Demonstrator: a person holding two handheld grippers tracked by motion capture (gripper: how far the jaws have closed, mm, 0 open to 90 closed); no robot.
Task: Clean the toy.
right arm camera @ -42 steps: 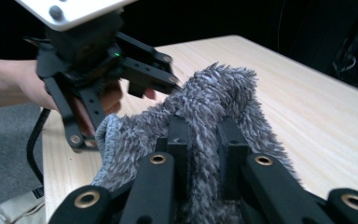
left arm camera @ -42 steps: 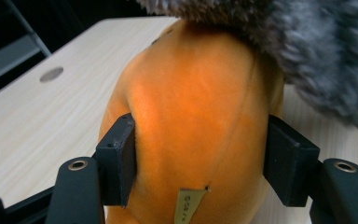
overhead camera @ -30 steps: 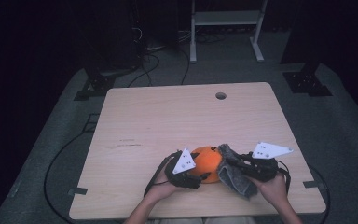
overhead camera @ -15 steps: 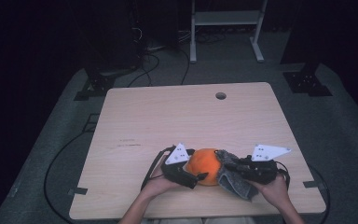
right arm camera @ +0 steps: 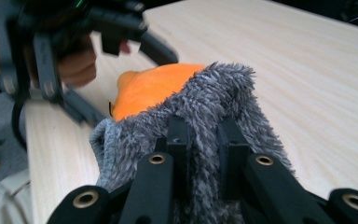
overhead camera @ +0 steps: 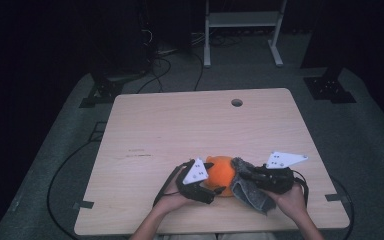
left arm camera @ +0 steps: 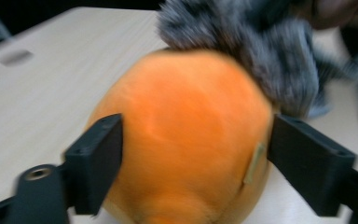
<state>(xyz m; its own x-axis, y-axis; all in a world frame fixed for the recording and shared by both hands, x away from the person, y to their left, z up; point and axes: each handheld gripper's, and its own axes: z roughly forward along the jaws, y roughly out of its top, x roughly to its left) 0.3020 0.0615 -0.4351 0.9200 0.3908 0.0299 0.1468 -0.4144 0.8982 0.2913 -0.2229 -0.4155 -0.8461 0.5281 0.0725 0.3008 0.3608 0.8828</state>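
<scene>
**Right gripper view: grey cloth pinched, orange ball being bracketed**

Right gripper view is showing my right gripper [right arm camera: 200,140] with its fingers [right arm camera: 179,135] pressed together on a fold of the fuzzy grey cloth [right arm camera: 214,93]; I am pinching it so the cloth stays draped against the orange ball [right arm camera: 149,88] instead of sliding off. On the other side, the fingers [left arm camera: 95,163] of my left gripper [left arm camera: 191,161] are standing spread on either flank of the ball. They have just been closing in, with the ball between them, yet I cannot tell whether the pads are actually pressing on it. I am keeping them there, I judge, to steady the ball while the cloth is worked over it.

Moving outward, in the high view the ball [overhead camera: 219,170] is sitting near the front edge of the wooden table [overhead camera: 190,125], between the left gripper [overhead camera: 215,189] and the right gripper [overhead camera: 242,175], with the cloth [overhead camera: 247,190] bunched at its right and touching it. My hands are coming in from the bottom edge, close together.
</scene>
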